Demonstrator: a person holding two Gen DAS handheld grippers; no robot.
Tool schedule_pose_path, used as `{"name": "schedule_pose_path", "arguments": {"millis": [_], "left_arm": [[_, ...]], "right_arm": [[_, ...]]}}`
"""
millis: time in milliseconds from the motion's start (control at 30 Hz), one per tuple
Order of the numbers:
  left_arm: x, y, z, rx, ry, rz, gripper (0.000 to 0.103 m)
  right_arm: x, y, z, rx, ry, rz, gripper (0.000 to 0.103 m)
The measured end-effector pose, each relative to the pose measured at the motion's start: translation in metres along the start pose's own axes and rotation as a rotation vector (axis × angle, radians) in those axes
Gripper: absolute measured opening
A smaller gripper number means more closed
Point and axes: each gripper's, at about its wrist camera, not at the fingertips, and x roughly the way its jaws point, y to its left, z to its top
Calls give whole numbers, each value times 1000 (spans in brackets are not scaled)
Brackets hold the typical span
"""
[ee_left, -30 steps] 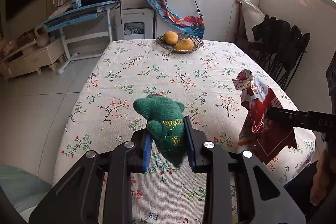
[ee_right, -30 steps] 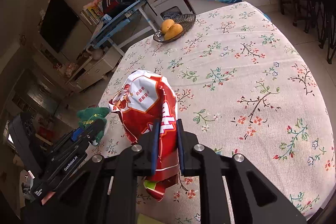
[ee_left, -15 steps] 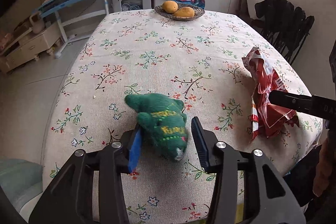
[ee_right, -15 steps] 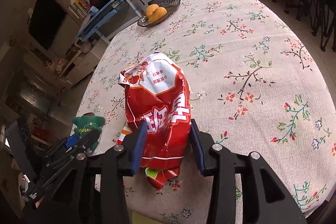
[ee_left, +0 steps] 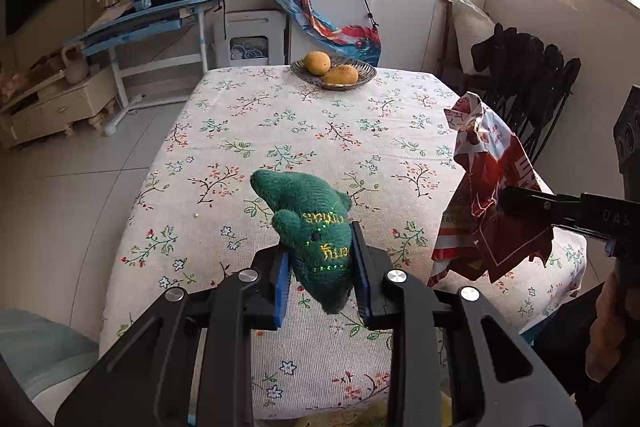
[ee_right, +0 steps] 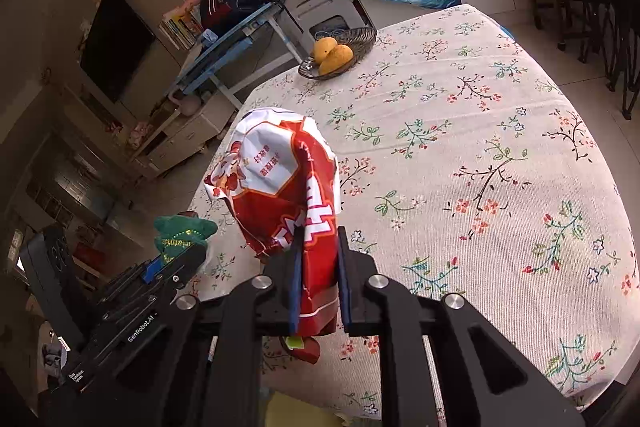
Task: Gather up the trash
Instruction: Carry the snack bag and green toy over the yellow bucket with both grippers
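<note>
One green knitted toy [ee_left: 316, 227], one red wrapper [ee_right: 288, 187], two mangoes [ee_left: 317, 62], one dish [ee_left: 308, 73].

— Where do we look from?
— From behind each pair of jaws, tilted down, close over the floral table [ee_left: 280, 115].
— Shared ground?
— Ahead of both: the fruit bowl [ee_right: 352, 43].

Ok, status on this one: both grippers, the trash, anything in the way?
Left hand-held gripper shut on green knitted toy. Right hand-held gripper shut on red snack bag; both jaws just closed. Fruit bowl far end of table, clear of both.
</note>
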Motion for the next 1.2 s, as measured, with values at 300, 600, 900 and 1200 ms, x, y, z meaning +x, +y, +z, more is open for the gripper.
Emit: {"name": "schedule_pose_path", "arguments": {"millis": [300,600,900,1200], "left_arm": [[-38,7,-12,-38,-44,18,26],[-69,9,-33,-65,-58,15,25],[-95,8,-58,-90,-65,10,26],[-115,-3,-80,-74,-72,13,26]], "right_arm": [[-26,17,-19,-3,-19,66,16],[-38,31,-46,-29,0,93,16],[-44,41,-70,-56,33,94,16],[-40,43,-93,-59,94,72,16]]}}
